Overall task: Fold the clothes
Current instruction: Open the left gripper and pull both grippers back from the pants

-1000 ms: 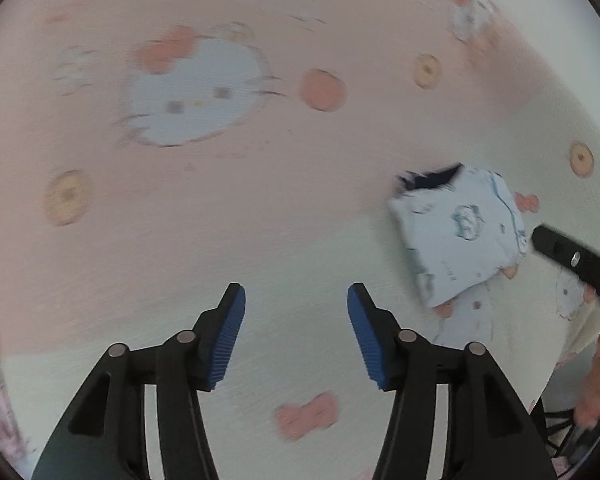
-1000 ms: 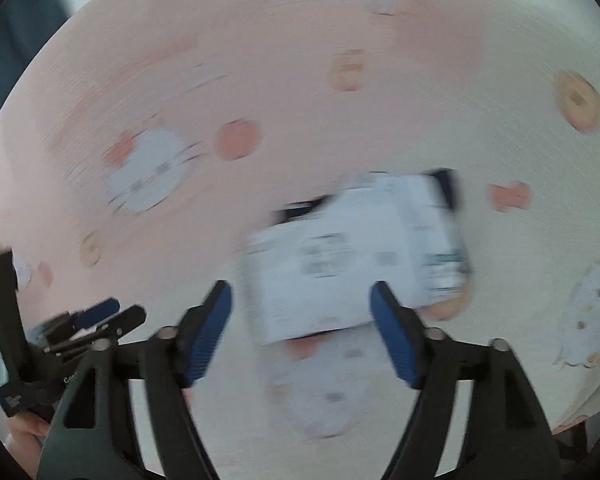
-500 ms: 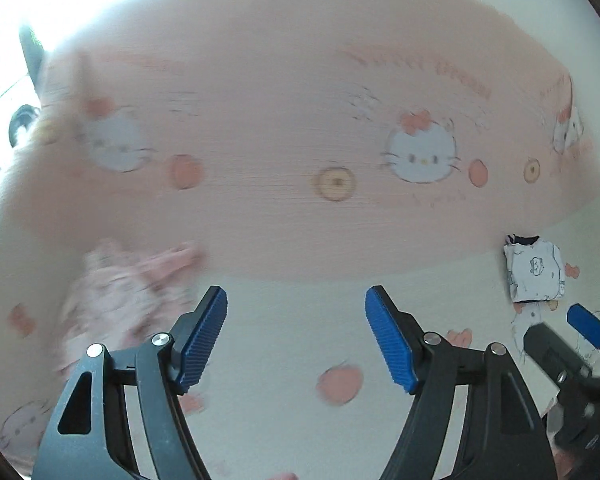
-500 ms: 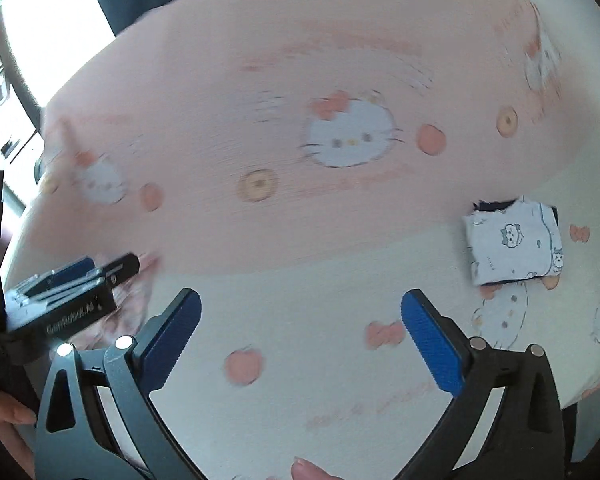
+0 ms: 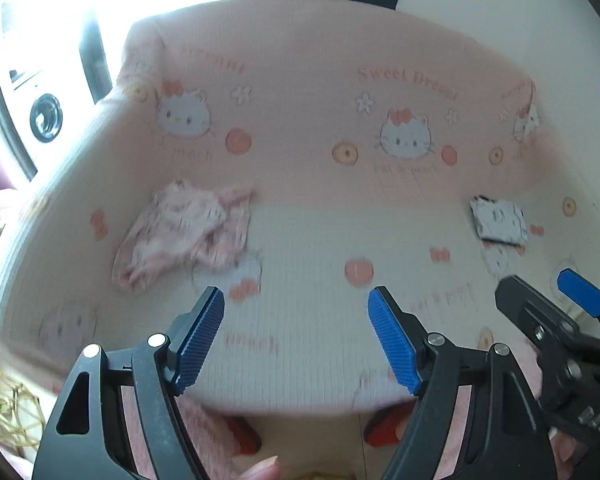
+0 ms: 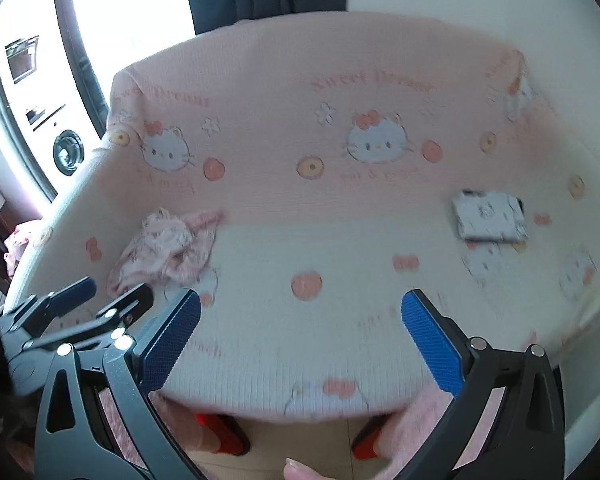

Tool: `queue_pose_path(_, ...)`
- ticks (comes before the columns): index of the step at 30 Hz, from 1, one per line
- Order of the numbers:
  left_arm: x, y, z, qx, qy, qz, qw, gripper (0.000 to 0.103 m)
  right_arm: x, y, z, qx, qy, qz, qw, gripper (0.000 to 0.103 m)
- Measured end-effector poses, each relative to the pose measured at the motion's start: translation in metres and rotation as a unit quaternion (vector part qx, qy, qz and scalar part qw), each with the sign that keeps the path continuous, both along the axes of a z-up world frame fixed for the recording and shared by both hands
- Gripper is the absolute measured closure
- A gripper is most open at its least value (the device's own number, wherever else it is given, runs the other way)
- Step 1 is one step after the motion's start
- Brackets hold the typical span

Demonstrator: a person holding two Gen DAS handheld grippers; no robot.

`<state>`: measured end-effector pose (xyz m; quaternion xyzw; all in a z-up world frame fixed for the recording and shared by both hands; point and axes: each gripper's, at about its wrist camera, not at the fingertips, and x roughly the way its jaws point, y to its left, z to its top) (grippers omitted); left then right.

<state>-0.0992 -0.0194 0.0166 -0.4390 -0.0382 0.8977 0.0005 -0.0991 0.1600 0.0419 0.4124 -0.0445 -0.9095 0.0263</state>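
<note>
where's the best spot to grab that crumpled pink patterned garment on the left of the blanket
Take the crumpled pink patterned garment by the narrow piece at its top right corner, which stretches away from the bunched heap. Come from above and from the right, where the pink cartoon-cat blanket lies bare. That piece looks thinner than the middle, so the open left gripper could probably close on few layers.

Both wrist cameras look steeply down and forward from above the near edge of the table, side by side; both views share the crumpled pink garment at left and the folded white garment at right.
</note>
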Motion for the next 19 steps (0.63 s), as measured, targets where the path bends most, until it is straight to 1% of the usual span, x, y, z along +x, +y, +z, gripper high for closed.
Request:
queue_pose_path(2,0.021,-0.002,0.0,0.008,0.003,0.007,0.9999,0.026,0.02,-0.001,-0.004,-0.001,-0.006,-0.009,1.0,0.001)
queue_pose_path(4,0.037,-0.002,-0.001,0.008,0.005,0.009,0.9999,0.026,0.036,-0.002,-0.008,0.003,-0.01,-0.007,1.0,0.001)
queue_pose_path(8,0.06,-0.003,-0.005,0.012,0.002,0.0,0.9999,0.026,0.063,0.0,-0.013,0.005,-0.017,-0.005,1.0,0.001)
queue_pose_path(14,0.076,-0.005,-0.007,0.013,0.006,-0.001,0.9999,0.026,0.084,0.002,-0.012,0.009,-0.012,0.006,1.0,0.001)
queue_pose_path(19,0.08,-0.005,-0.008,0.025,0.009,0.0,0.9996,0.026,0.088,0.004,-0.013,0.0,-0.016,0.009,1.0,0.001)
